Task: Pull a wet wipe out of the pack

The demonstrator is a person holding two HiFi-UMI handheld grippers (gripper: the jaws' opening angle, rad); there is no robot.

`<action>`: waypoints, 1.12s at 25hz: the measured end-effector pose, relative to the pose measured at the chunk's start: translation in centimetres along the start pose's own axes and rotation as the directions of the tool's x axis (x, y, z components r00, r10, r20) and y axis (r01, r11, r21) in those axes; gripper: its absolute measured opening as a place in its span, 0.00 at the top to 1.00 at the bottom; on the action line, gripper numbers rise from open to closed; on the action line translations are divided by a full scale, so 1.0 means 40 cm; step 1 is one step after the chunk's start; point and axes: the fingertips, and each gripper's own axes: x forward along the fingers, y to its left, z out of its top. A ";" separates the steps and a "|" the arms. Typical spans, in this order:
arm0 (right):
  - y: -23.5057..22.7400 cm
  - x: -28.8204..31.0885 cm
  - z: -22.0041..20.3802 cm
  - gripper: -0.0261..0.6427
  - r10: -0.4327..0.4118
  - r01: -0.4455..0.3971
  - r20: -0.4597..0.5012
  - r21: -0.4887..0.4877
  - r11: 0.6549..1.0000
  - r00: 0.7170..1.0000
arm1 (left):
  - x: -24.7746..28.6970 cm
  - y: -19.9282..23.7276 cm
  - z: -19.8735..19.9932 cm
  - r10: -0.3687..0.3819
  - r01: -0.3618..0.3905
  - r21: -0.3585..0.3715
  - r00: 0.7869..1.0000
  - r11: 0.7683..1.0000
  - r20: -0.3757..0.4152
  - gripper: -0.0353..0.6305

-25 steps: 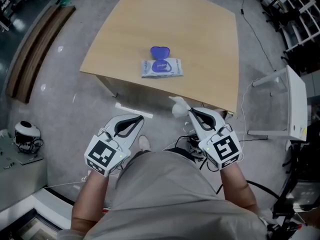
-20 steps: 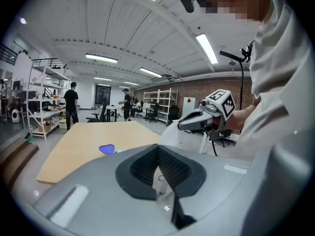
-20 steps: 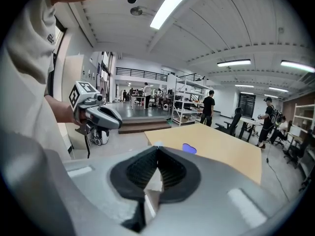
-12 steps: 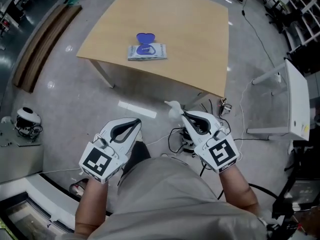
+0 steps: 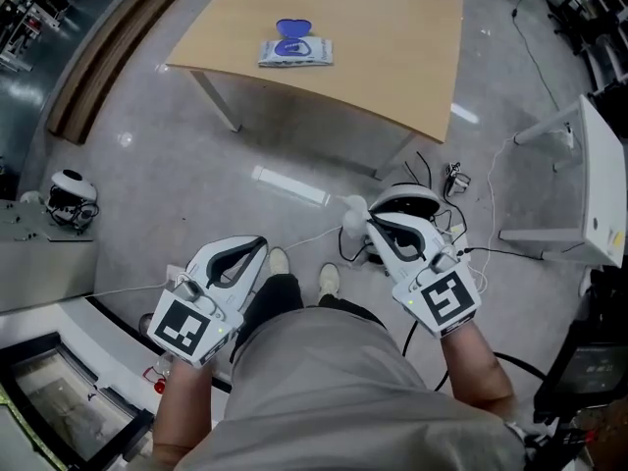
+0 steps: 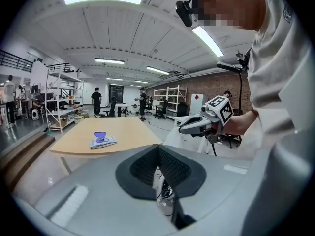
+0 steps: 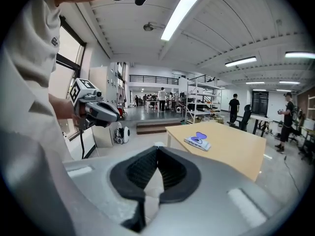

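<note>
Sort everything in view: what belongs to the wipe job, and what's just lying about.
Job: wipe pack, lid open, on the table; wet wipe pinched in the right gripper; left gripper, shut and empty.
Lying about: floor cables; white round device on the floor; low wooden platform.

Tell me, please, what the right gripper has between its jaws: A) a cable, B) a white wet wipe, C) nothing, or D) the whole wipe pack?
B: the right gripper is shut on a white wet wipe, while the wipe pack lies apart from it on the table.
</note>
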 end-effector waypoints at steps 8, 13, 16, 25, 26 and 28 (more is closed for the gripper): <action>0.160 -0.054 0.034 0.96 -0.031 0.031 0.014 -0.012 0.999 0.999 | -0.116 -0.072 0.005 -0.072 0.071 0.036 0.997 0.997 0.042 0.94; 0.200 -0.043 0.065 0.96 -0.031 0.031 0.025 -0.023 0.999 0.999 | -0.133 -0.084 0.007 -0.126 0.125 0.031 0.991 0.992 0.043 0.94; 0.254 -0.035 0.087 0.96 -0.028 0.029 0.034 -0.028 0.999 0.999 | -0.179 -0.080 -0.011 -0.137 0.136 0.036 0.990 0.990 0.032 0.94; 0.454 -0.026 0.120 0.96 -0.053 0.054 0.039 -0.044 0.998 0.998 | -0.342 -0.072 -0.082 -0.180 0.177 0.053 0.982 0.983 0.056 0.94; 0.467 -0.030 0.119 0.96 -0.058 0.060 0.041 -0.043 0.997 0.997 | -0.347 -0.078 -0.090 -0.187 0.185 0.052 0.981 0.981 0.055 0.94; 0.494 -0.038 0.110 0.96 -0.063 0.065 0.041 -0.046 0.997 0.997 | -0.357 -0.095 -0.107 -0.207 0.205 0.045 0.977 0.978 0.049 0.94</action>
